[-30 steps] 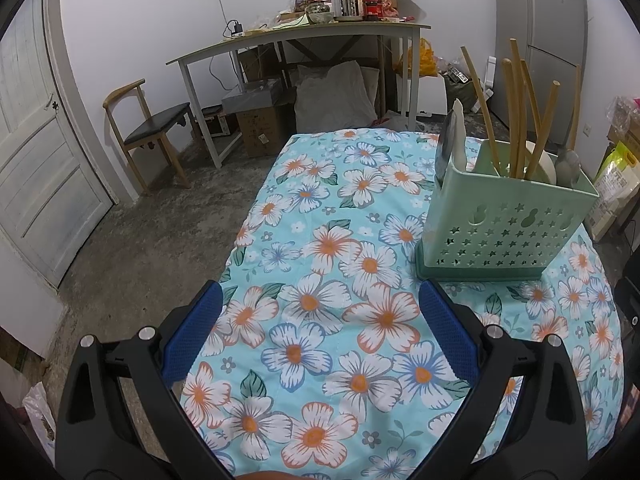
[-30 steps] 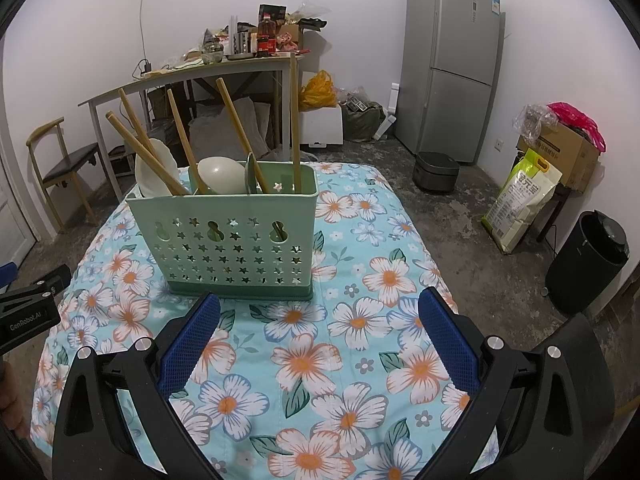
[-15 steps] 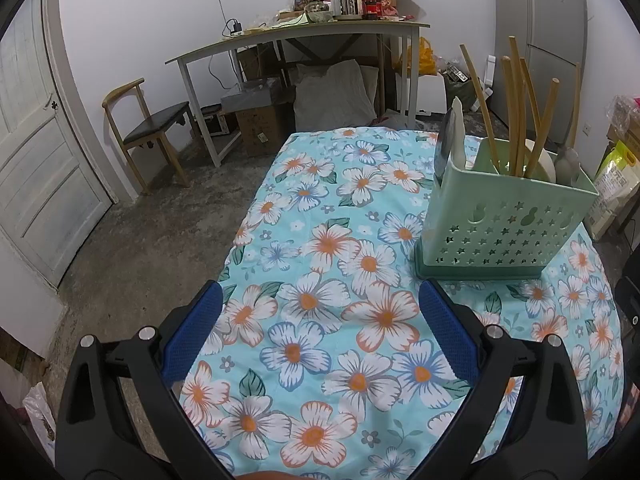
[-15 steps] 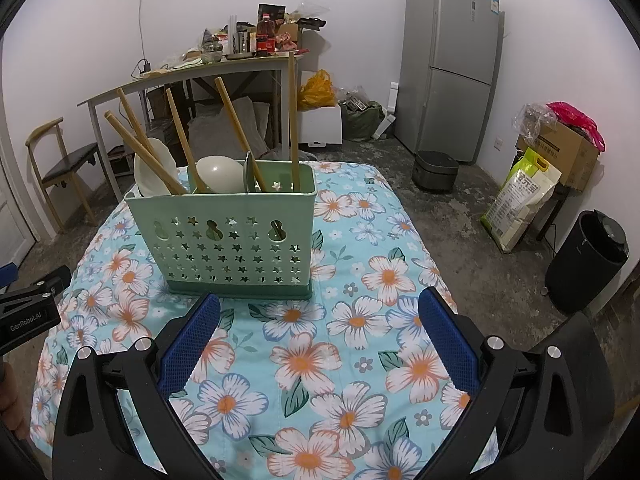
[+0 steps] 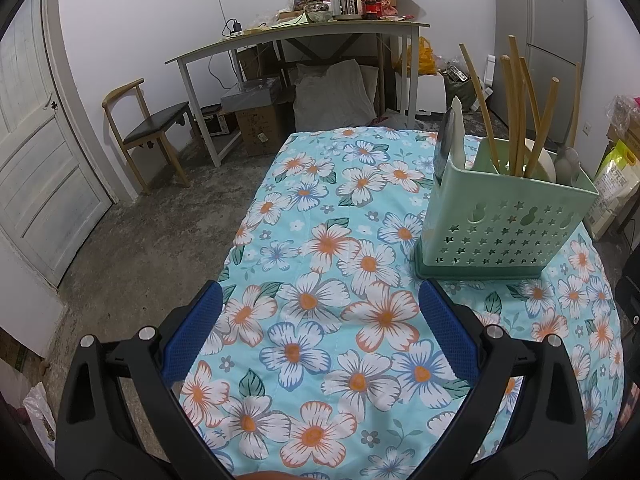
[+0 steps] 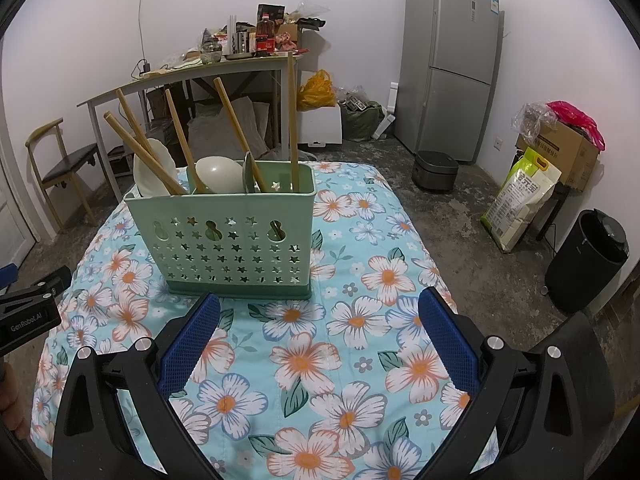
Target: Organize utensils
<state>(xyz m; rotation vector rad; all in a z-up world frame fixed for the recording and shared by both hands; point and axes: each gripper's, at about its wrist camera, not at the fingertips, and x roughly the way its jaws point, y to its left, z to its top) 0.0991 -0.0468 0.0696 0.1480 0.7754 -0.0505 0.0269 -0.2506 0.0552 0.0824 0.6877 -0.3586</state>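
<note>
Left wrist view: a table under a turquoise floral cloth (image 5: 320, 240) stands on a bare concrete floor. Beyond it are a cluttered white desk (image 5: 304, 36), a wooden chair (image 5: 148, 128) and a white door (image 5: 36, 168). The green utensil holder (image 5: 500, 224) sits toward the cloth's far right edge, with wooden chopsticks (image 5: 516, 108) leaning out of it and spoons behind. The fridge is cut off at the frame's right edge, and what lies inside the holder is hidden by its wall. The left gripper (image 5: 320, 316) hangs over the near left part of the cloth, its blue pads wide apart with nothing between them.

Right wrist view: the holder stands upright near the middle of the cloth, toward its left edge, carrying chopsticks, white spoons (image 6: 218, 174) and a dark utensil that is hard to identify. A grey fridge (image 6: 448, 64), a rice cooker (image 6: 434, 170), a sack and a black bin (image 6: 586, 260) line the right wall. The right gripper (image 6: 318, 316) hovers just in front of the holder, jaws spread and empty. The left gripper's black body pokes in at the left edge.
</note>
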